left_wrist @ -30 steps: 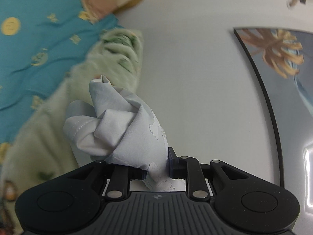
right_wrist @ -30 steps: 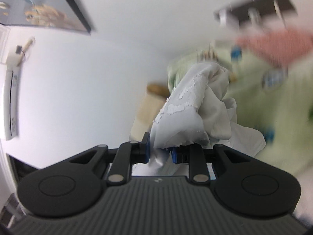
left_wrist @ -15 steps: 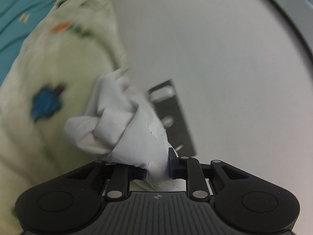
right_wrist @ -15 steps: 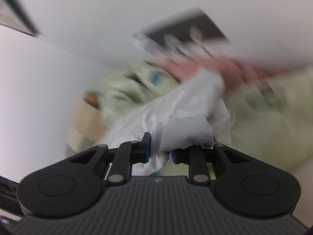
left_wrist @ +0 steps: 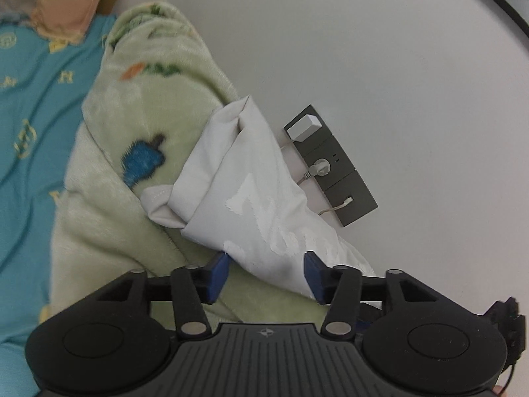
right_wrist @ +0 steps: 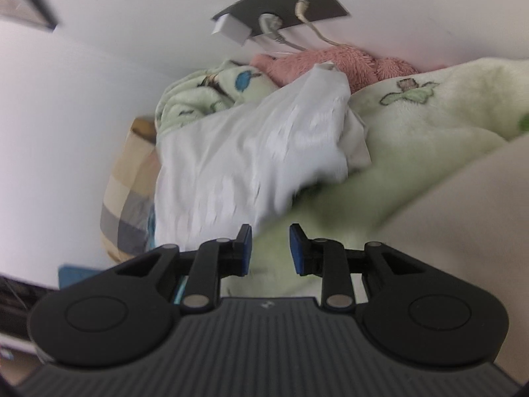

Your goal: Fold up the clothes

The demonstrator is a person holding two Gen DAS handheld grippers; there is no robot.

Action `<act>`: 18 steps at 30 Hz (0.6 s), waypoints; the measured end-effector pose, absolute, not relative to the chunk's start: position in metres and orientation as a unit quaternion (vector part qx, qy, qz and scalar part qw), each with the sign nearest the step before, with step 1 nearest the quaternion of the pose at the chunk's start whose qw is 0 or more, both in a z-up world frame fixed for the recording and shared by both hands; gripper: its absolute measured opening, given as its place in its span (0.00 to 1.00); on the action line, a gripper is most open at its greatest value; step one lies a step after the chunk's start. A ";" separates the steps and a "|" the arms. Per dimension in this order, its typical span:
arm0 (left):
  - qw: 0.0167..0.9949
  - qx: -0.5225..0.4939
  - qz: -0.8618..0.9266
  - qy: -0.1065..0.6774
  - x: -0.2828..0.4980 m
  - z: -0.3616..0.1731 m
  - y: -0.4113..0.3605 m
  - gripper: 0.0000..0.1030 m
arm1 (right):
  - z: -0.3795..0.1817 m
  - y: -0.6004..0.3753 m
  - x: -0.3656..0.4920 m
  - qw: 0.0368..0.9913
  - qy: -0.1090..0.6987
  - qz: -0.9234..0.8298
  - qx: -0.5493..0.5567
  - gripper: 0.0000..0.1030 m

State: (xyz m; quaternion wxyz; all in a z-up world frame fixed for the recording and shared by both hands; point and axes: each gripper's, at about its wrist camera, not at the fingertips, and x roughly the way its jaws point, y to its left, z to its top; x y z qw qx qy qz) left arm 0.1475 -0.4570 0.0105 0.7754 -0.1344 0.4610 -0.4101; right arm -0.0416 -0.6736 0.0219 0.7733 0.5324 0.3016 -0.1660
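Note:
A crumpled white garment [left_wrist: 251, 198] with a cracked white print lies on the pale green fleece blanket [left_wrist: 132, 152]. My left gripper [left_wrist: 264, 264] is opening; the garment's near end still runs between its blue pads [left_wrist: 218, 273], which stand apart from it. In the right wrist view the same garment [right_wrist: 248, 158] rests on the blanket [right_wrist: 429, 125], just beyond and left of my right gripper [right_wrist: 269, 244]. That gripper's jaws are opening too, and only green blanket shows between them.
A grey socket panel [left_wrist: 334, 165] with plugs and cables sits on the white wall just behind the garment. A pink plush thing [right_wrist: 330, 63] lies under the panel [right_wrist: 281, 13]. A turquoise sheet [left_wrist: 33, 99] and a checked pillow [right_wrist: 132, 182] lie to the left.
Both grippers came down from the air to the blanket with the garment. Both have let go of it: the left jaws now stand wide, and the cloth has left the right jaws.

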 end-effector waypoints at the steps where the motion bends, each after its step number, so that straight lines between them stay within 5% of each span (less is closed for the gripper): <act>1: 0.783 -0.124 -0.409 0.451 0.138 0.022 -0.453 0.62 | 0.027 -0.667 -0.047 0.780 0.303 -0.165 0.521 0.27; 4: 0.807 -0.091 -0.406 0.419 0.111 0.062 -0.438 0.78 | 0.044 -0.650 -0.064 0.801 0.302 -0.162 0.490 0.28; 11: 0.853 -0.025 -0.396 0.341 0.034 0.118 -0.404 0.98 | 0.084 -0.610 -0.106 0.841 0.288 -0.163 0.427 0.28; 16: 0.876 -0.003 -0.375 0.303 -0.008 0.141 -0.373 1.00 | 0.111 -0.580 -0.129 0.870 0.276 -0.164 0.374 0.29; 18: 0.884 0.015 -0.366 0.291 -0.022 0.147 -0.364 1.00 | 0.118 -0.570 -0.138 0.880 0.266 -0.167 0.356 0.41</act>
